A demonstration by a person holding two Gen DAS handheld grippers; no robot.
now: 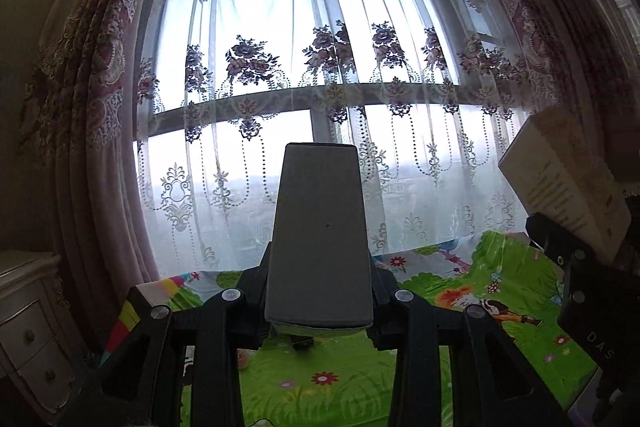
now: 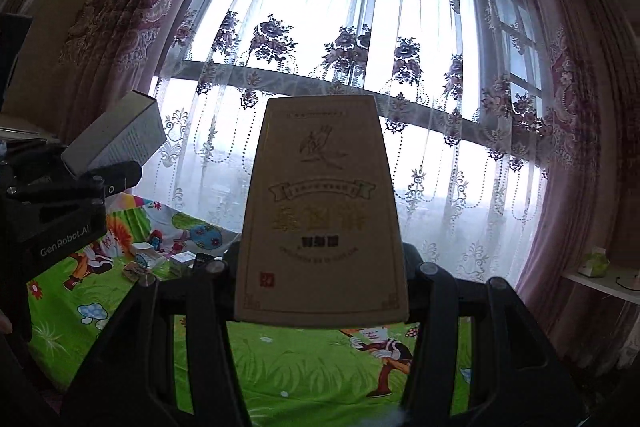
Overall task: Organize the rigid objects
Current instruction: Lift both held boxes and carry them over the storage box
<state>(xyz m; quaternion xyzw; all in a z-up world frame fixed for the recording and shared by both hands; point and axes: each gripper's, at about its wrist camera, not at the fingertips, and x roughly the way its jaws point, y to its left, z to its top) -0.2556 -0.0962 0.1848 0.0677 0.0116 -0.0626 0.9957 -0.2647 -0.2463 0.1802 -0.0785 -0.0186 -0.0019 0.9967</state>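
Note:
In the left wrist view a plain grey box (image 1: 320, 239) stands upright, and my left gripper (image 1: 320, 283) is shut on its lower sides. In the right wrist view a cream box with gold print (image 2: 320, 219) is held the same way, with my right gripper (image 2: 320, 267) shut on it. Both are lifted above a bed with a green cartoon sheet (image 1: 328, 383) and point level at the window. The right gripper (image 1: 568, 251) and its cream box (image 1: 560, 187) show at the left view's right edge. The left gripper (image 2: 108, 171) with the grey box (image 2: 116, 139) shows at the right view's left edge.
Several small boxes (image 2: 176, 261) lie on the bed sheet (image 2: 304, 367) near the window. Lace and pink curtains (image 1: 312, 67) cover the window ahead. A white drawer cabinet (image 1: 28, 327) stands left of the bed. A white shelf (image 2: 600, 283) holding a green item (image 2: 596, 261) is at the right.

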